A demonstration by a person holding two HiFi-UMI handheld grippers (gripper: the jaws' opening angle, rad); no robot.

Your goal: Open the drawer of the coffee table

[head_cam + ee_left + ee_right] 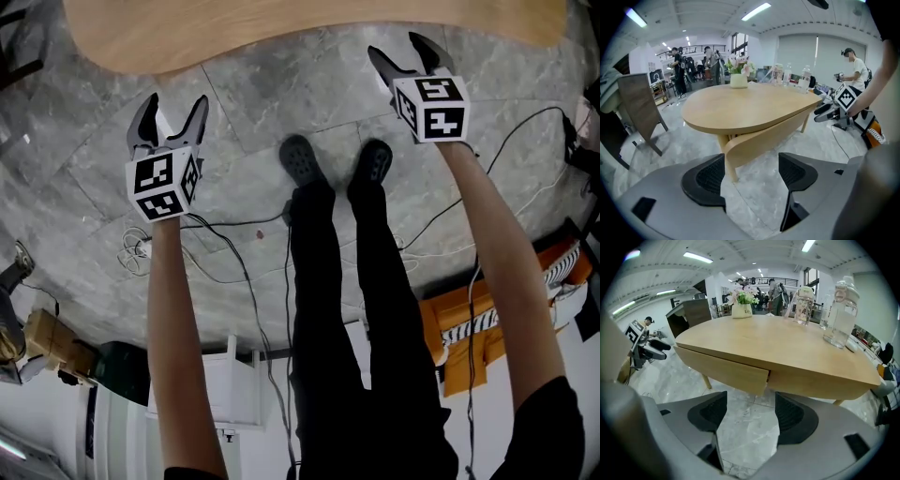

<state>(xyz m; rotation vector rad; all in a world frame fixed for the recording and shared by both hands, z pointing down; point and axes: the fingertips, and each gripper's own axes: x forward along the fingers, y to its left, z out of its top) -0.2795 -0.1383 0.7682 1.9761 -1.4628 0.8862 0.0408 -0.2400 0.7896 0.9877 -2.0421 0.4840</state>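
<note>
The coffee table (309, 28) has a light wooden oval top and runs along the top edge of the head view. Its drawer front (726, 371) is a curved wooden panel under the top, and its right end stands a little proud of the apron. In the left gripper view the drawer front (773, 138) shows from the side. My left gripper (169, 117) hangs open over the floor, short of the table, with nothing between its fingers (751, 176). My right gripper (412, 58) is also open and empty (750, 413), close to the table's edge and facing the drawer.
Grey marble floor (244, 122) lies between me and the table, with cables (225, 244) across it. My black shoes (337, 164) stand near the table. A flower vase (742, 309) and bottles (839, 315) sit on the top. An orange case (487, 319) lies right, a white stand (211, 384) behind.
</note>
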